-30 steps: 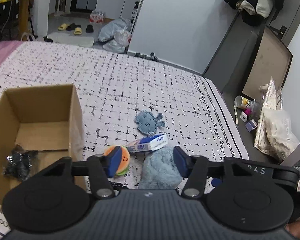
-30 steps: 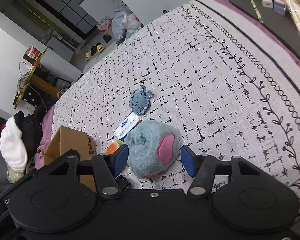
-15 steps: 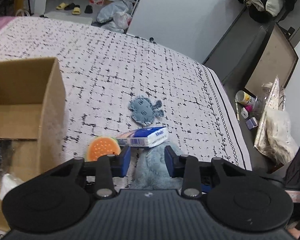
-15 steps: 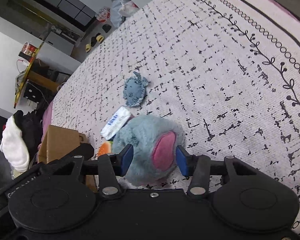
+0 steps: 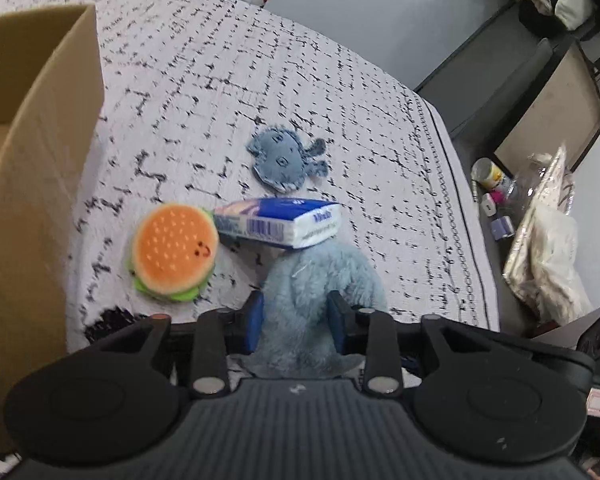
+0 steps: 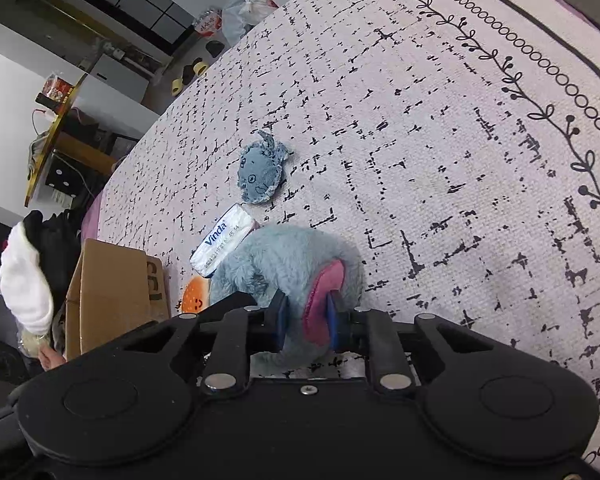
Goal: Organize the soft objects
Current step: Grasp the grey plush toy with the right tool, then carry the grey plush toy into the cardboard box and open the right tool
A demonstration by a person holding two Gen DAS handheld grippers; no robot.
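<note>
A fluffy blue plush toy [image 5: 320, 272] with a pink ear [image 6: 324, 292] lies on the patterned bedspread [image 5: 340, 100]. My left gripper [image 5: 296, 320] has its jaws closing, and its blue pads press into the toy's fur. My right gripper [image 6: 306, 316] is also closing, pinching the same toy [image 6: 276, 260] at the pink ear. A burger plush [image 5: 174, 252], a tissue pack [image 5: 276, 226] and a flat denim-blue toy [image 5: 284, 160] lie just beyond. The tissue pack leans on the blue plush.
An open cardboard box [image 5: 40, 160] stands on the bed to the left, close to the burger. The bed's edge [image 5: 460, 200] runs on the right, with bags and small jars [image 5: 540, 240] on the floor. Clothes [image 6: 24, 288] are piled beyond the box [image 6: 112, 292].
Both grippers have come down onto the blue plush and narrowed their jaws from wide apart to pressing on it. The left view has swung closer to the burger and tissue pack.
</note>
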